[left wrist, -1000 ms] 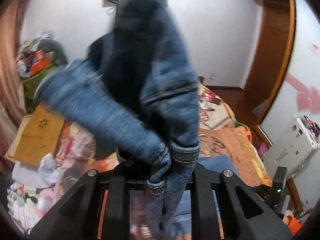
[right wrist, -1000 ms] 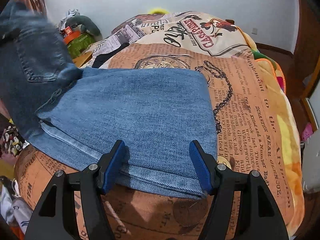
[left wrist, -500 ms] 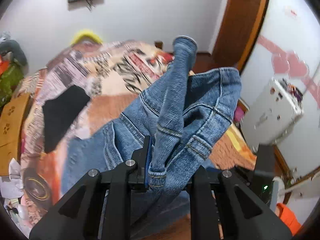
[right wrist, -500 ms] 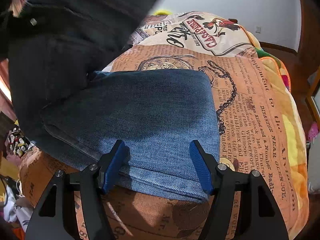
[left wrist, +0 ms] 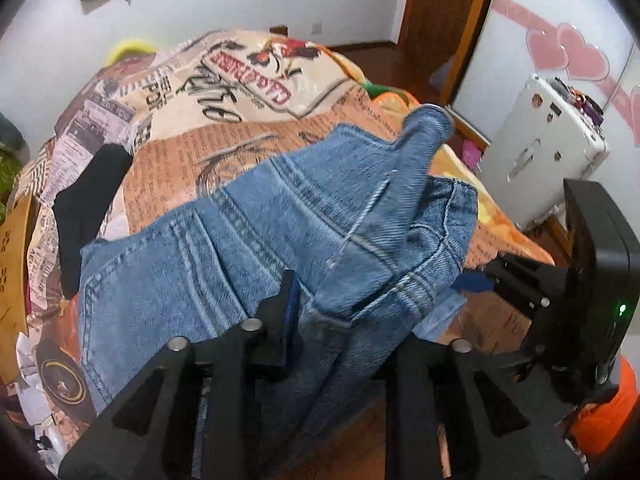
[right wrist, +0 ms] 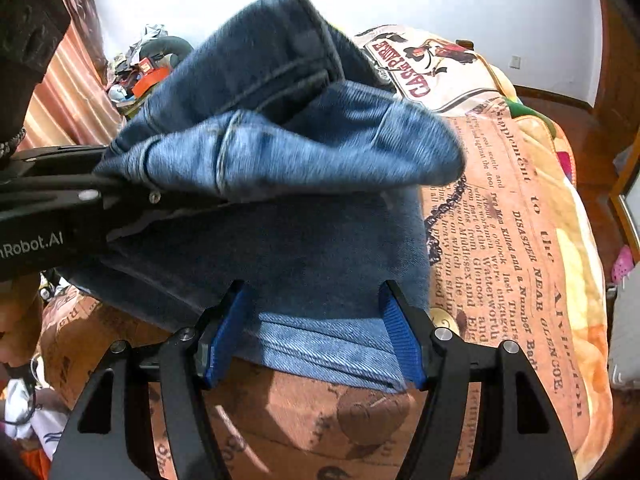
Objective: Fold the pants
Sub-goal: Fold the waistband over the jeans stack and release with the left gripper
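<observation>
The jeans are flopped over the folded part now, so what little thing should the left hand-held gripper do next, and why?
Probably let go fully and back away. The left hand-held gripper has its jaws opening, with the waistband of the jeans between them, already carried over the folded legs on the bed. The right hand-held gripper stands open at the folded edge.

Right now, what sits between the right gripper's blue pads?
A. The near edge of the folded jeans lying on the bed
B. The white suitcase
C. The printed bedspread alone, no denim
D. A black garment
A: in the right wrist view the right gripper straddles the layered near edge of the folded jeans, which lie on the printed bedspread; its jaws stand wide, pads beside the denim.
</observation>
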A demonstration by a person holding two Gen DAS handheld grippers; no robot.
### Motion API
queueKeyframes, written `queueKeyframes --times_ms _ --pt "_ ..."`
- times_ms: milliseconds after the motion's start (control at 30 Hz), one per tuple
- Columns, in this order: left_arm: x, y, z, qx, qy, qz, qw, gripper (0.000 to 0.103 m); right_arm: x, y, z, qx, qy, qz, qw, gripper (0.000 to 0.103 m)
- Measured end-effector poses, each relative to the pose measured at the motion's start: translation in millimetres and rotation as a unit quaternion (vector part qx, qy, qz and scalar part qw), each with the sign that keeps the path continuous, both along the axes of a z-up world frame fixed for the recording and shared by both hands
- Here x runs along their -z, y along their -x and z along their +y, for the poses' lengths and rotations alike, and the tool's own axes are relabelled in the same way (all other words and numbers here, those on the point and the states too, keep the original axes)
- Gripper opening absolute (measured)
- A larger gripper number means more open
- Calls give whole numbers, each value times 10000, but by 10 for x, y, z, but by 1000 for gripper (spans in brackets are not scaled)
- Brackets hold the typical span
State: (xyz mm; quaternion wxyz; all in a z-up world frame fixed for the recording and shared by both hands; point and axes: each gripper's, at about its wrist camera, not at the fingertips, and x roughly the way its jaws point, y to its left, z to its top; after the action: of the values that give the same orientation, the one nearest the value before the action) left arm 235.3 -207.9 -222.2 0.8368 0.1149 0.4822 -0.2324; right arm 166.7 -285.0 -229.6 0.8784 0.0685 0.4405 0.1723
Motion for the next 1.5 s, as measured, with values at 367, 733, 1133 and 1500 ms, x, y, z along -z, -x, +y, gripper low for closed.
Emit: queueKeyframes --times_ms 367,733,1133,1500 --pt "-254 330 297 95 221 223 9995 68 -17 31 6 75 157 38 9998 63" --pt "-598 -255 961 -934 -83 -705 9931 92 -50 64 10 108 323 91 9994 64" --pt "329 -1625 1292 -1520 -1535 -74 9764 92 -82 108 68 -94 375 290 9988 68" --pt "543 -1322 1819 -1099 -1011 371 9881 98 -23 -288 214 -350 385 435 9977 71"
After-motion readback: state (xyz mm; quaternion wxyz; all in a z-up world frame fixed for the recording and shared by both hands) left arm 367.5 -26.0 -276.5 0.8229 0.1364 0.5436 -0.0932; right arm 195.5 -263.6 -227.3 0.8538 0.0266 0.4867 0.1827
